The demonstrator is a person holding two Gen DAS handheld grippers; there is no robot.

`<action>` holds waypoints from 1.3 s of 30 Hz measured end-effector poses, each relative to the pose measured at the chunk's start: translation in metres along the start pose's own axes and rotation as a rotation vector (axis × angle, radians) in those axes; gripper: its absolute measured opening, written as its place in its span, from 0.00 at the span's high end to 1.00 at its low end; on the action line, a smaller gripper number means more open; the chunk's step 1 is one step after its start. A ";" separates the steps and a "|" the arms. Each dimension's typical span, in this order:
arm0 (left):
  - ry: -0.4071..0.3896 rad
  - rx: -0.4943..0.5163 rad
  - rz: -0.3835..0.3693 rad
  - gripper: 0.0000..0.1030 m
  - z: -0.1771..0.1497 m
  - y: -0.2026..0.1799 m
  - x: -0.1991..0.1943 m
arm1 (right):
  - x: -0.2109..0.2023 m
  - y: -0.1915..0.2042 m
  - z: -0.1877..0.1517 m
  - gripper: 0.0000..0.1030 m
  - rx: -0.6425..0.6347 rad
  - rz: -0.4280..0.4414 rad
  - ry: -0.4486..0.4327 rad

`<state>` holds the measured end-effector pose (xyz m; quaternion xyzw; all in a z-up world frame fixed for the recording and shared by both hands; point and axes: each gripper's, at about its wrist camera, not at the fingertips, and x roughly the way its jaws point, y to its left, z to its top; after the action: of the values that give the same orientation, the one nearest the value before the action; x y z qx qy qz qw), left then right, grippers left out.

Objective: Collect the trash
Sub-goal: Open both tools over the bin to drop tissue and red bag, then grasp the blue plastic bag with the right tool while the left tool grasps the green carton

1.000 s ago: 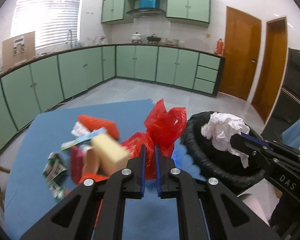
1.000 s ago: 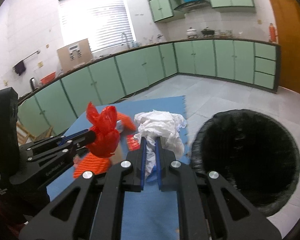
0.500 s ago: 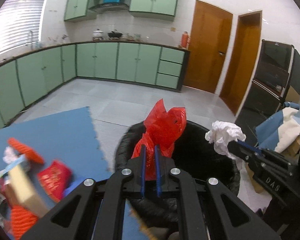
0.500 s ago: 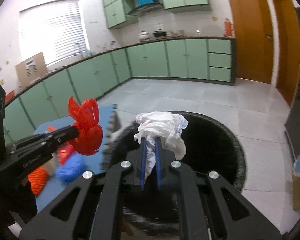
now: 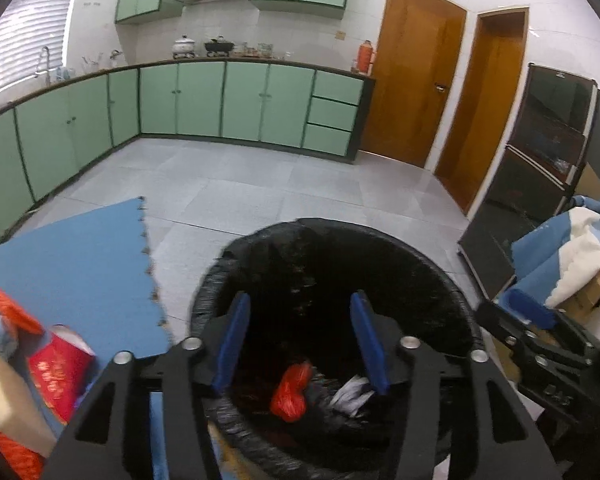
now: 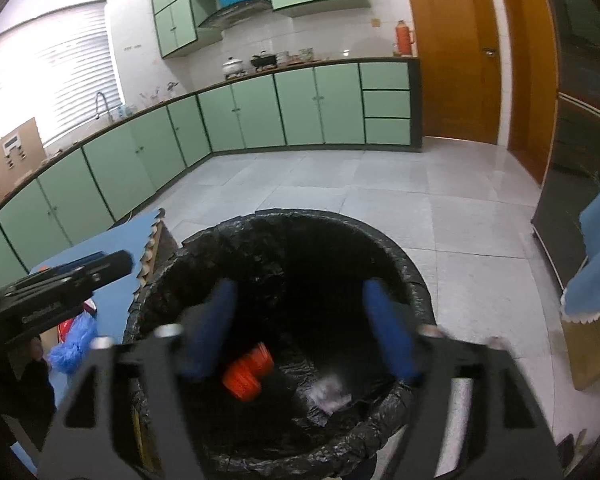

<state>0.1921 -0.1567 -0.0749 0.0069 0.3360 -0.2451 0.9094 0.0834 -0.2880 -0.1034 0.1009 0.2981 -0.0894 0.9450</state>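
Left wrist view looks straight down into the round bin lined with a black plastic bag (image 5: 452, 280), and the left gripper (image 5: 300, 340) hangs over it with its blue pads spread wide, nothing between them. Same deal on the right wrist view: the right gripper (image 6: 304, 332) is parked over the bin's mouth, jaws apart and empty. Makes sense, since over the opening is where you'd let go of stuff. Down at the bottom sit a crumpled red plastic bag (image 5: 290, 394) and a wad of white paper (image 5: 350, 394), side by side. Job's not finished though, I'd say: a red packet (image 5: 60, 376), a tan block (image 5: 8, 404) and some orange bits are left on the blue foam mat (image 5: 80, 248) beside the bin.
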 end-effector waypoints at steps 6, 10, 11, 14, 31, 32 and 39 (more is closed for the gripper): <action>-0.048 -0.027 0.108 0.22 -0.011 0.041 -0.041 | -0.013 0.035 0.000 0.08 -0.010 0.020 -0.037; -0.077 -0.061 0.197 0.18 -0.027 0.075 -0.080 | -0.018 0.071 0.000 0.07 -0.023 0.095 -0.036; -0.082 -0.067 0.217 0.17 -0.032 0.082 -0.088 | -0.019 0.080 0.000 0.07 -0.026 0.107 -0.035; -0.104 -0.083 0.302 0.17 -0.049 0.107 -0.115 | -0.019 0.115 -0.007 0.07 -0.049 0.157 -0.028; -0.123 -0.194 0.611 0.17 -0.125 0.204 -0.180 | 0.015 0.257 -0.062 0.08 -0.230 0.288 0.065; -0.120 -0.198 0.619 0.17 -0.126 0.206 -0.179 | 0.019 0.261 -0.064 0.08 -0.244 0.281 0.072; -0.094 -0.225 0.654 0.17 -0.135 0.222 -0.175 | 0.042 0.268 -0.074 0.17 -0.270 0.257 0.118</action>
<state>0.0954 0.1398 -0.1054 0.0024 0.2987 0.0976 0.9493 0.1382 -0.0163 -0.1500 0.0156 0.3469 0.0789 0.9344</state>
